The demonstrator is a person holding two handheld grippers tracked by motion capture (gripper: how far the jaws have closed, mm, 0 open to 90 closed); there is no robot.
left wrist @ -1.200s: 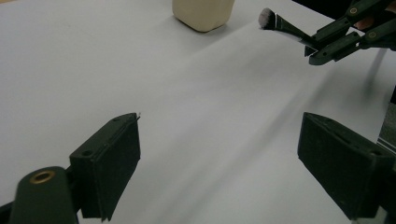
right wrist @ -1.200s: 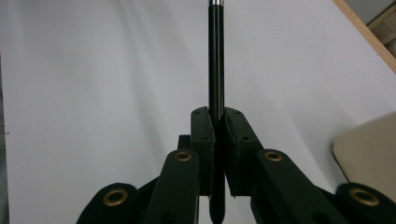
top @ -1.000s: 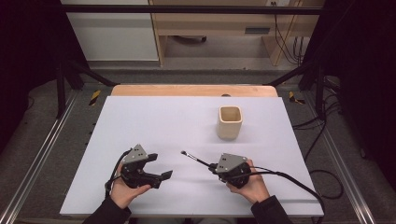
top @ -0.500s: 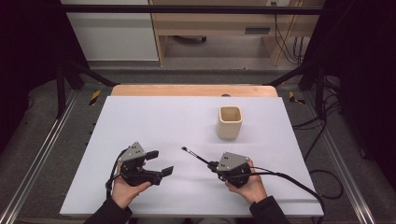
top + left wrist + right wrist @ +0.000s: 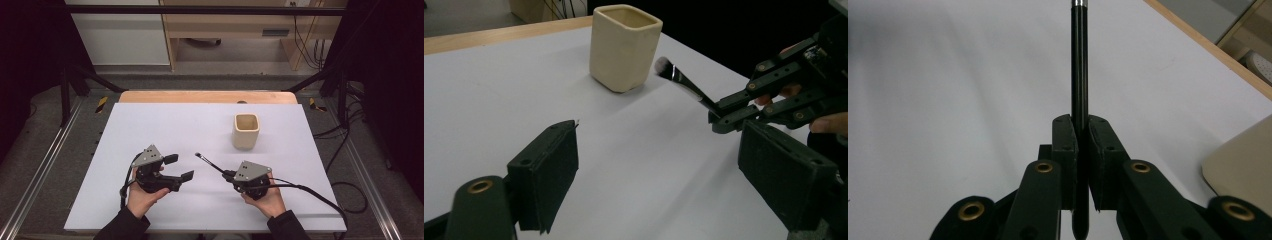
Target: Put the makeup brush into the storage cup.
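I have the makeup brush (image 5: 210, 163) clamped by its black handle in the right gripper (image 5: 231, 175), whose jaws are closed tight on it near the butt end; the right gripper view shows the handle (image 5: 1079, 75) running straight up between the pads. The brush sits raised above the white worktop (image 5: 165, 125), bristle tip angled forward and toward the left, short of the cream square cup (image 5: 246, 131), which stands upright and empty as far as I can see, well apart from both hands. In the left gripper view the bristles (image 5: 664, 66) hang near the cup (image 5: 624, 47) but do not touch it. The left gripper (image 5: 180, 167) holds nothing: its jaws stand wide, having just closed in a little, with bare worktop between them. I judge I am in the carrying step, brush secured and not yet delivered. Next I should swing the right hand toward the cup, tip the brush upright over the opening, and lower it in before releasing.
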